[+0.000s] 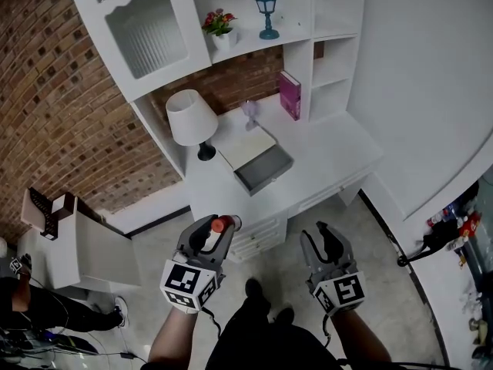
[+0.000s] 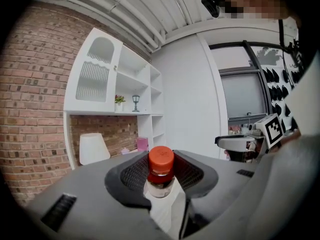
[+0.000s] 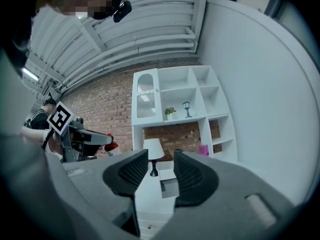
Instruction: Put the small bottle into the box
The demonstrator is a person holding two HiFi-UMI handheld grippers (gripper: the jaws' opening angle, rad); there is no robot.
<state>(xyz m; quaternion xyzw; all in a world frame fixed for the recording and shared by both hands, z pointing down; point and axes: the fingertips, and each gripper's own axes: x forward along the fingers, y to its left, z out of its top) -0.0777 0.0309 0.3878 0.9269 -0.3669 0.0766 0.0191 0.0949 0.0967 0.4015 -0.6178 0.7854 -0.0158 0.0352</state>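
Bottle (image 2: pixel 161 170), small, with a red cap: it sits clenched between the pads of the left gripper (image 1: pixel 220 223), cap poking out past the jaw tips, carried in the air near the person and well apart from the box (image 1: pixel 264 169). The box is grey and open-topped, and rests on the white desk (image 1: pixel 331 156) farther off, close to the desk's near left edge. The right gripper (image 1: pixel 321 237) hangs to the right with its jaws parted and nothing between them.

The grip looks narrow, taken high on the bottle, so the bottle could pivot or slide out during the reach if the hand tilts or the squeeze eases. The box seems shallow. A release from too high, or with the bottle leaning, could send it bouncing or rolling out over the rim. A push against the box wall might shove the box toward the desk edge. The lamp (image 1: pixel 190 118) stands just left of the box, and a wide approach from that side could knock it.

Count: one bottle, one box, two grippers, one lamp, one pink book (image 1: pixel 290 93) upright to the far right of the box, one potted flower (image 1: pixel 219 26) and one blue lantern (image 1: pixel 266 14) on the shelf above.
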